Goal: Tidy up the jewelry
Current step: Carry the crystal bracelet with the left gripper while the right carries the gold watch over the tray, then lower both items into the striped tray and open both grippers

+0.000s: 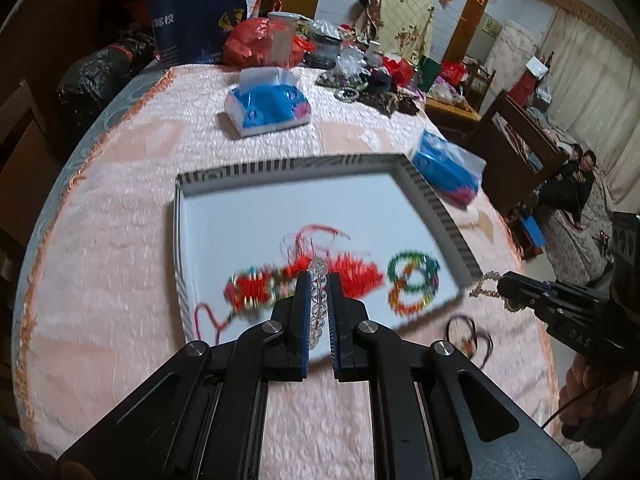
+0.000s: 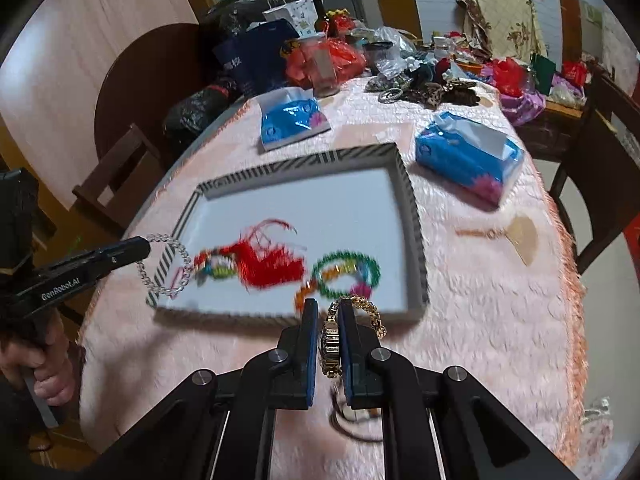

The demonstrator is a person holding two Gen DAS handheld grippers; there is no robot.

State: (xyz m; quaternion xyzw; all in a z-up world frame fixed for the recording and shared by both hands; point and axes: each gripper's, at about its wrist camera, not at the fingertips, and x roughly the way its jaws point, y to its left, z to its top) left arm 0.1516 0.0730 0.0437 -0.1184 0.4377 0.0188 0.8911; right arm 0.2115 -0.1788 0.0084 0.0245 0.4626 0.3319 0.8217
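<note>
gripping thinly, the left gripper (image 1: 319, 276) is clamped on a clear bead bracelet (image 1: 318, 300). the right gripper (image 2: 328, 306) is clamped on a gold chain bracelet (image 2: 332, 344), its free loop draped beside the jaw; snagging on the tray (image 2: 412, 216) rim is judged possible.

— What's in the striped-rim tray (image 2: 412, 216)?
— A red tasselled ornament (image 2: 272, 266) mid-floor; a green bead bracelet (image 2: 346, 272) beside it.
— And off it?
— A clear bead bracelet (image 1: 318, 304) and a gold chain bracelet (image 2: 334, 344), both pinched aloft.
</note>
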